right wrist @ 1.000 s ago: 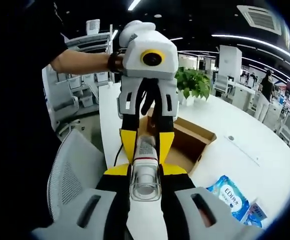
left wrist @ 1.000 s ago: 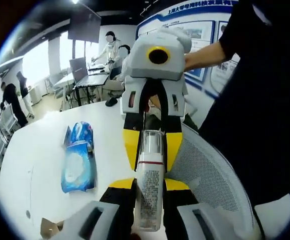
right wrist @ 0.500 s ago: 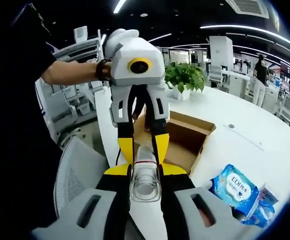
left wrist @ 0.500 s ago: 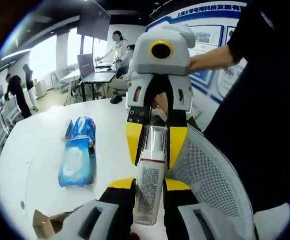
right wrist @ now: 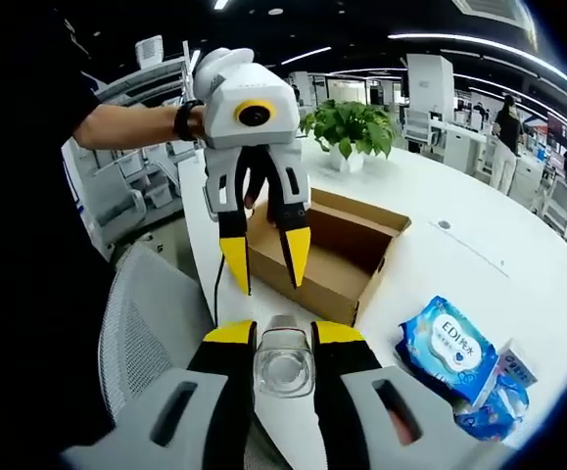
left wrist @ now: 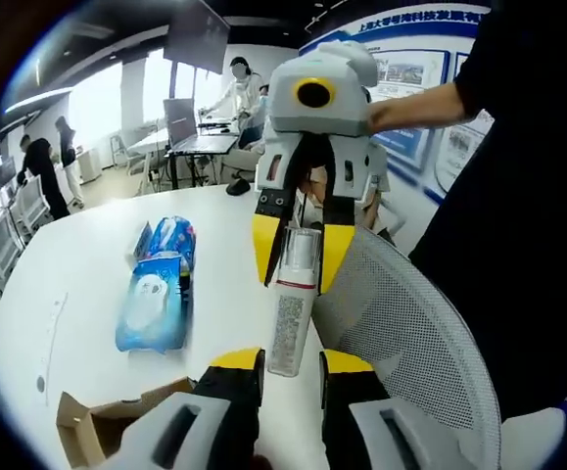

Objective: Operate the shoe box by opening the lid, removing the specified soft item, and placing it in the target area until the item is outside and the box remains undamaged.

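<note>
A white bottle (left wrist: pixel 288 318) with a red band and a clear cap hangs in the air over the table edge. My right gripper (left wrist: pixel 301 257) is shut on its cap end, which appears as a clear round cap (right wrist: pixel 283 360) between my right gripper's (right wrist: pixel 283 333) yellow tips. My left gripper (right wrist: pixel 263 266) stands open a little way off from the bottle, nothing between its fingers; its own tips (left wrist: pixel 291 358) flank the bottle's lower end without clamping it. The open cardboard shoe box (right wrist: pixel 347 250) sits on the white table behind the left gripper.
Two blue wipe packs (left wrist: pixel 156 299) (right wrist: pixel 449 352) lie on the white table (right wrist: pixel 479 284) beside the box. A grey mesh chair (left wrist: pixel 410 333) stands at the table edge under the grippers. A potted plant (right wrist: pixel 352 127) is at the far end. People stand at desks behind.
My left gripper has let go of the bottle, opened and drawn back from it. The right gripper still holds the bottle by its cap end.
</note>
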A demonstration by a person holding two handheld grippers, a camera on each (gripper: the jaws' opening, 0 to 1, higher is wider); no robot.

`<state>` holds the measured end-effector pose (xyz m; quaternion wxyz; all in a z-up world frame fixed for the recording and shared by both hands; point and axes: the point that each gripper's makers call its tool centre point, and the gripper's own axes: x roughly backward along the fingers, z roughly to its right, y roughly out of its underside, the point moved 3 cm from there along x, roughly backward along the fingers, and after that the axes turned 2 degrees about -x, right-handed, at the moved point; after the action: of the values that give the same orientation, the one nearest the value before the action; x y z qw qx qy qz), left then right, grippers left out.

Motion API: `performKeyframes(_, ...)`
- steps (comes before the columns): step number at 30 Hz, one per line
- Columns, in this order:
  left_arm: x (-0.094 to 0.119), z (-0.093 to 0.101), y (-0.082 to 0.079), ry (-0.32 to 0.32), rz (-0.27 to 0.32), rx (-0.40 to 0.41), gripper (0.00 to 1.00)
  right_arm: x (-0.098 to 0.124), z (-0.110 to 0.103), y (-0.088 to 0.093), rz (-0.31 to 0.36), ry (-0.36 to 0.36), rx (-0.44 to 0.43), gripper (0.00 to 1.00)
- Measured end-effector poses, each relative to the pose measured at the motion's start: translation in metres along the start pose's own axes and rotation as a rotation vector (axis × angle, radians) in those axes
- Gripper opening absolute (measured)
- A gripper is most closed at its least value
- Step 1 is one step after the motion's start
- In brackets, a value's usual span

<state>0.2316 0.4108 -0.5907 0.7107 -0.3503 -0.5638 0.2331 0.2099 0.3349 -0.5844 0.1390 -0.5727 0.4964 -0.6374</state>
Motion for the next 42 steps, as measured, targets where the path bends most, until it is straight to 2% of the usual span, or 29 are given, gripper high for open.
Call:
performKeyframes(5, 0.007, -0.003, 0.004, -0.043, 0.07, 0.077, 0.24, 0.007, 0.01, 0.012, -0.054, 0.016, 0.015, 0.19)
performKeyframes(11, 0.021, -0.008, 0.013, -0.127, 0.156, 0.176, 0.28, 0.015, 0.023, 0.02, -0.099, 0.03, 0.029, 0.19)
performKeyframes(14, 0.03, -0.01, 0.019, -0.183, 0.187, 0.222, 0.29, 0.017, 0.028, 0.023, -0.121, 0.032, 0.037, 0.19)
performKeyframes(16, 0.038, -0.015, 0.024, -0.253, 0.233, 0.291, 0.29, 0.019, 0.031, 0.025, -0.141, 0.033, 0.05, 0.19)
performKeyframes(19, 0.046, -0.019, 0.03, -0.308, 0.291, 0.347, 0.3, 0.021, 0.037, 0.026, -0.155, 0.036, 0.058, 0.19)
performKeyframes(20, 0.052, -0.019, 0.037, -0.34, 0.316, 0.383, 0.3, 0.023, 0.04, 0.026, -0.158, 0.038, 0.06, 0.19)
performKeyframes(23, 0.06, -0.017, 0.049, -0.394, 0.319, 0.416, 0.31, 0.025, 0.046, 0.027, -0.168, 0.038, 0.06, 0.19)
performKeyframes(27, 0.075, -0.008, 0.063, -0.456, 0.354, 0.477, 0.31, 0.029, 0.061, 0.026, -0.183, 0.049, 0.057, 0.19)
performKeyframes(31, 0.083, -0.004, 0.08, -0.507, 0.345, 0.512, 0.32, 0.033, 0.069, 0.019, -0.188, 0.056, 0.06, 0.19)
performKeyframes(37, 0.096, 0.0, 0.089, -0.574, 0.382, 0.561, 0.31, 0.034, 0.08, 0.015, -0.195, 0.063, 0.069, 0.19)
performKeyframes(42, 0.105, 0.003, 0.099, -0.615, 0.385, 0.59, 0.31, 0.037, 0.095, 0.014, -0.228, 0.067, 0.096, 0.19)
